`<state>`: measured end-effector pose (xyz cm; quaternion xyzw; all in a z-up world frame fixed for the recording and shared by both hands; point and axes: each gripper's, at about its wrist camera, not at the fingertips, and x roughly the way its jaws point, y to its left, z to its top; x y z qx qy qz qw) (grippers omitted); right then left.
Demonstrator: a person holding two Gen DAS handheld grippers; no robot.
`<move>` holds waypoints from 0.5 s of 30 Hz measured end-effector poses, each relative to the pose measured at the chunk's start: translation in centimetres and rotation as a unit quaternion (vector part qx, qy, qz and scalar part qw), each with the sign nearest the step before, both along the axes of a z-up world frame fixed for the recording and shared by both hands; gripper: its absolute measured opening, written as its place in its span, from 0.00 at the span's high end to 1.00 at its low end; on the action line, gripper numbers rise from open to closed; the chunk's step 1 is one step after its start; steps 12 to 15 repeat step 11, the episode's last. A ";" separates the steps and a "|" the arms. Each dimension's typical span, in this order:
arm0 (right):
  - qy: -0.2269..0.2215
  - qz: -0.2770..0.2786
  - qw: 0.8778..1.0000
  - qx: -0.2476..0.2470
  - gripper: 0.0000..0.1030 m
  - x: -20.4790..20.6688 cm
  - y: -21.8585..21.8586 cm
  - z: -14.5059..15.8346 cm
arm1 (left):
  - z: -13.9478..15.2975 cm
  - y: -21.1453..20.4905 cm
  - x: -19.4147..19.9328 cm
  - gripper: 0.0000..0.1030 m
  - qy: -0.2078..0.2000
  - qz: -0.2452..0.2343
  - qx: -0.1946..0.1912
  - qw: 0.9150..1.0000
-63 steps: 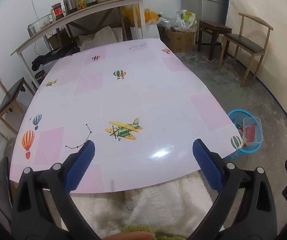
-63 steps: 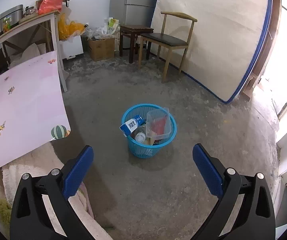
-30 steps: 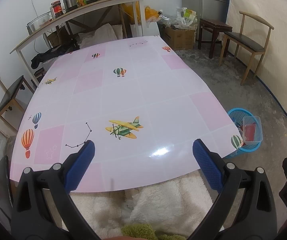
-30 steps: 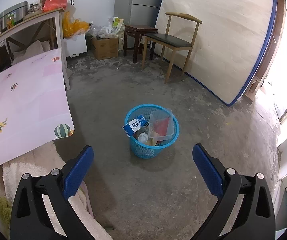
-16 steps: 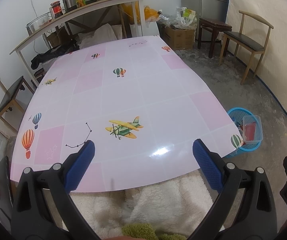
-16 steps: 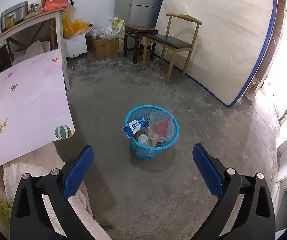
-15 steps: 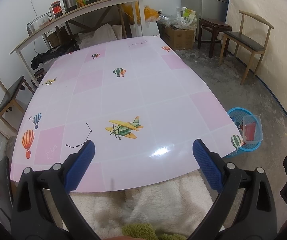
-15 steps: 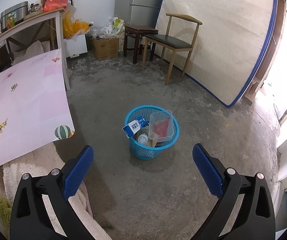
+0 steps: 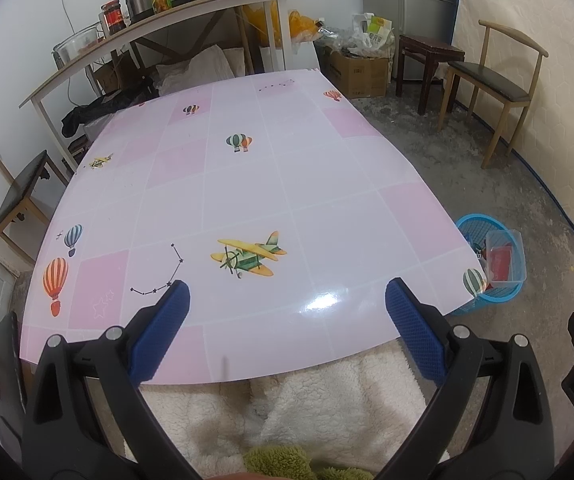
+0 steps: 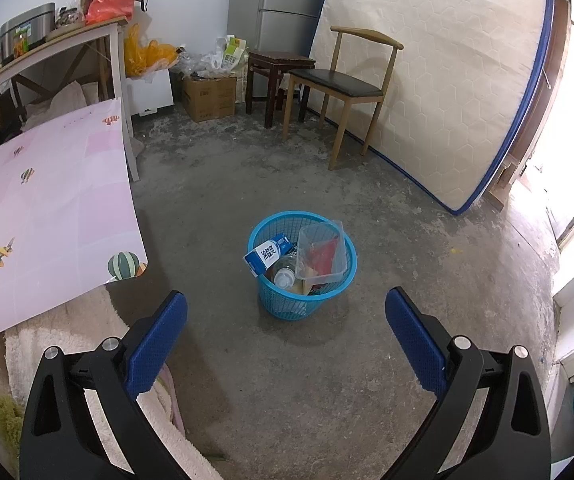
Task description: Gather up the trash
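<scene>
- The left gripper (image 9: 287, 306) sits at the bottom of the left wrist view with its blue-padded jaws spread wide and nothing between them.
- It hangs over the near edge of the worktop (image 9: 327, 184), whose pink-and-white checked covering bears printed balloons and a yellow aeroplane; no loose objects show on it.
- Below the worktop's edge, in the lower middle of that view, lies a cream fleecy fabric (image 9: 327, 412) with a patch of green at the very bottom.
- The right gripper (image 10: 286, 316) is likewise wide open and empty, filling the bottom of the right wrist view above the bare concrete floor (image 10: 427, 264).
- The blue basket (image 10: 302, 304) stands on the floor in the centre of the right wrist view, between the jaws and farther off, well apart from the worktop's corner at the left.
- Inside the basket are a blue-and-white carton (image 10: 267, 256) leaning on the left rim, a clear plastic bottle (image 10: 284, 275) beside it, and a clear plastic tub (image 10: 321, 252) tilted on the right with something red in it.
- In the left wrist view the same basket shows at the right edge, just past the worktop's right corner.
- A wooden chair (image 10: 347, 84) and a mattress (image 10: 447, 80) propped against the wall occupy the upper right of the right wrist view.
</scene>
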<state>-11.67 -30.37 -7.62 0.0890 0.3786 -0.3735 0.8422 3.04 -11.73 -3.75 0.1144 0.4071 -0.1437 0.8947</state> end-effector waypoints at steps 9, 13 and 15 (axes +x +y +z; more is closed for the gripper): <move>0.000 0.000 1.000 0.000 0.06 0.0 -0.1 0.0 | -0.3 0.2 -0.1 0.08 0.006 -0.001 -0.002 1.000; -0.001 0.000 1.000 0.000 0.06 0.0 -0.1 0.0 | -0.4 0.4 0.0 0.08 0.007 -0.001 -0.002 1.000; -0.001 0.000 1.000 0.000 0.06 0.0 -0.1 0.0 | -0.4 0.4 0.0 0.08 0.007 -0.001 -0.002 1.000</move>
